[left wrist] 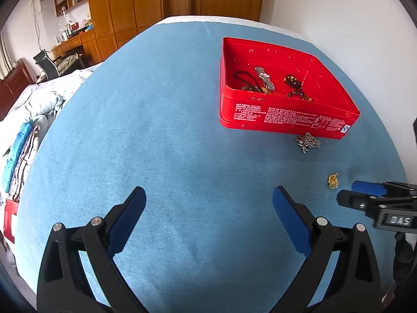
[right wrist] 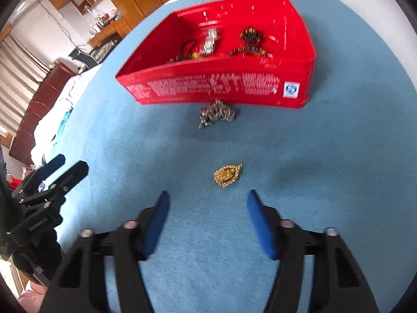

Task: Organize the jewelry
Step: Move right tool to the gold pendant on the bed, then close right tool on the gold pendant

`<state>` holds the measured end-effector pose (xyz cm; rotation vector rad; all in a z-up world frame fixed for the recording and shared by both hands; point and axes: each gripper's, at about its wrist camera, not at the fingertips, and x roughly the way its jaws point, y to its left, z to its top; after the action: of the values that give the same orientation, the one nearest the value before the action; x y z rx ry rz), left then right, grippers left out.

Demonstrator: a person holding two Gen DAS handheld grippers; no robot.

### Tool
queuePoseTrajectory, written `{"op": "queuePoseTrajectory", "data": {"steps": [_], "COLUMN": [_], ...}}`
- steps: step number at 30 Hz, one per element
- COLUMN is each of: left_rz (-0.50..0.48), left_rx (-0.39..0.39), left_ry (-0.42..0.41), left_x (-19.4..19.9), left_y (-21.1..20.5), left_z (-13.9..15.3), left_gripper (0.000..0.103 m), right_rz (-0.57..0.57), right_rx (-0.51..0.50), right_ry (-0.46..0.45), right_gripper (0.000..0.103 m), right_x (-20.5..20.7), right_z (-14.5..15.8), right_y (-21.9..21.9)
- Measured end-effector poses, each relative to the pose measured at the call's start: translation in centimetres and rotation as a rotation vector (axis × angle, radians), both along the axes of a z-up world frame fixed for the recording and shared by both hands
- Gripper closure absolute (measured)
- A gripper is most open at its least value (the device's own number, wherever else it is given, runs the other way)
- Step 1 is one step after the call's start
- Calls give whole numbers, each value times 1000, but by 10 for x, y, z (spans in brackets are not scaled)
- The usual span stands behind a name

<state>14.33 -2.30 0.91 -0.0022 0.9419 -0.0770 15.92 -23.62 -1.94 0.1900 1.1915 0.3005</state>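
A red tin box [left wrist: 286, 120] [right wrist: 221, 88] stands on the blue cloth and holds a metal watch [left wrist: 265, 78] [right wrist: 211, 41] and several bead bracelets [left wrist: 293, 80] [right wrist: 250, 35]. A silver chain [left wrist: 308, 142] [right wrist: 217, 113] lies heaped against the box's near wall. A gold pendant [left wrist: 333, 180] [right wrist: 228, 175] lies on the cloth just ahead of my right gripper [right wrist: 208, 198] [left wrist: 346, 191], whose blue pads stand apart with nothing between them. My left gripper [left wrist: 208, 195] [right wrist: 70, 165] hangs wide open over bare cloth, left of the pendant.
The blue cloth [left wrist: 156, 130] covers a table with a white edge at the far side. A bed with piled bedding [left wrist: 39, 109] lies to the left. Wooden cabinets [left wrist: 125, 5] and a desk with a chair [left wrist: 47, 64] stand beyond.
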Motion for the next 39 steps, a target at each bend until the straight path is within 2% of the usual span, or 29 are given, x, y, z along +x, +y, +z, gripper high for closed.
{"op": "queuePoseTrajectory", "data": {"steps": [8,15,24,29,34,39], "left_rz": [-2,-5,-2,-6,-5,-28], "left_rx": [-13,-26,-44,-47,-72,-65], "left_ry": [18,25,43,50,72,96], "left_x": [4,7,12,13,18,30], "left_y": [1,2,4,3,-3,-33], "left_z": [-5,-8,-12,-13,-12,-8], "left_gripper": [6,6,6,6,6,6], "right_rz": [-43,-74,-46,-39,-87,-126], "right_rx": [-19,-22,-128,-101,-62,-45], "right_ry": [43,50,0,-7,-33,-75], "right_gripper": [76,76,84,84,84,84], "right_x": [11,25,32,31,22,14], "right_z": [-13,-15,-15,-13,-3,11], "right_y": [-1,1,18,13,-11,-37]}}
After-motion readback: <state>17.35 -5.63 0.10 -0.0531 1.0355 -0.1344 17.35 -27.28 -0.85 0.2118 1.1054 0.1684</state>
